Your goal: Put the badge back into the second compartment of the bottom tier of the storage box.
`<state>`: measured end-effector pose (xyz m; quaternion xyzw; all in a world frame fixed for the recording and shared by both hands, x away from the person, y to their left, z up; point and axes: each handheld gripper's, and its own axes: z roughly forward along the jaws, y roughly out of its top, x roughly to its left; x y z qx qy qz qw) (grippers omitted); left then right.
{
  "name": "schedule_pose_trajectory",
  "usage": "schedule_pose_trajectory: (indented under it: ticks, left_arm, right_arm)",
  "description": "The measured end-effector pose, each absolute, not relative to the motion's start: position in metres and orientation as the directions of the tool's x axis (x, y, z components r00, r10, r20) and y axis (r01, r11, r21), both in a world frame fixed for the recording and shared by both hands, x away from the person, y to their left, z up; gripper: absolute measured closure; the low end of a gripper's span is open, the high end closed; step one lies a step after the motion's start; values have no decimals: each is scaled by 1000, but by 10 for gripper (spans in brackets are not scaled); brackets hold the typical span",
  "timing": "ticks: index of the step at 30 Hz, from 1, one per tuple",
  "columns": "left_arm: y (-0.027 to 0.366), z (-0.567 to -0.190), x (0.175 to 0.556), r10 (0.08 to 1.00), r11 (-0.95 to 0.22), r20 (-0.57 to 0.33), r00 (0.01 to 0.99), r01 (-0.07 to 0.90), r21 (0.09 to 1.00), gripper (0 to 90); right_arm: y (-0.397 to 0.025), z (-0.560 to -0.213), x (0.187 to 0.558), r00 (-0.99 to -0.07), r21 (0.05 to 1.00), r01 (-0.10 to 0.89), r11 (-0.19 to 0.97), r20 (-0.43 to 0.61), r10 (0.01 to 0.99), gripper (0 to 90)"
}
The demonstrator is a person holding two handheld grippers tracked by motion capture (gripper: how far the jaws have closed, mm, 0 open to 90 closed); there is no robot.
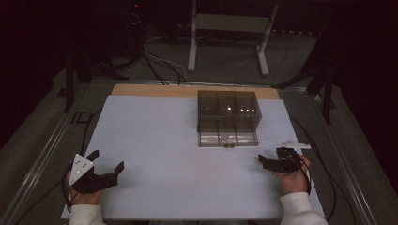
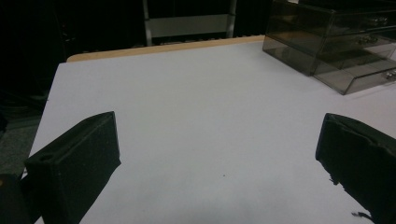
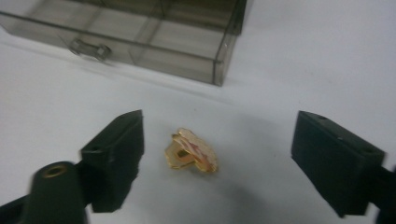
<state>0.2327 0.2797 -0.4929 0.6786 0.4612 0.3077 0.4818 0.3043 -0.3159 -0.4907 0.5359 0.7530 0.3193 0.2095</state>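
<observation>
Just in front of the smoky transparent plastic drawer box (image 3: 154,32), whose bottom drawer stands pulled out, a small gold-coloured metal trinket with a pinkish face (image 3: 191,151) lies on the white tabletop (image 1: 159,140). It sits between the spread jaws of the right gripper (image 3: 217,156), untouched. Probably light, rigid and slippery, it is best pinched across its flat faces. The left gripper (image 2: 217,163) rests spread, well apart from the box.

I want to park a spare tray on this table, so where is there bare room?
The wide stretch of white table top between the left gripper and the clear drawer box is bare. It is crowded at the right, where the right gripper straddles a small gold piece near the box's open drawer.
</observation>
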Motion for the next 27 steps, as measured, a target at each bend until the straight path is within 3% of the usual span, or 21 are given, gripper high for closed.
schedule_pose_trajectory:
  ticks: [12, 22, 27]
  left_arm:
    - [280, -493, 233, 922, -110, -27, 386, 328, 938, 4]
    - [279, -494, 233, 922, -112, -26, 386, 332, 936, 4]
    - [279, -494, 233, 922, -113, -26, 386, 332, 937, 4]
  right_arm:
    - [-312, -503, 309, -364, 652, 708, 273, 6, 931, 365]
    - [-318, -500, 308, -345, 690, 692, 213, 57, 937, 396]
    - [-316, -507, 312, -354, 656, 717, 237, 49, 934, 399]
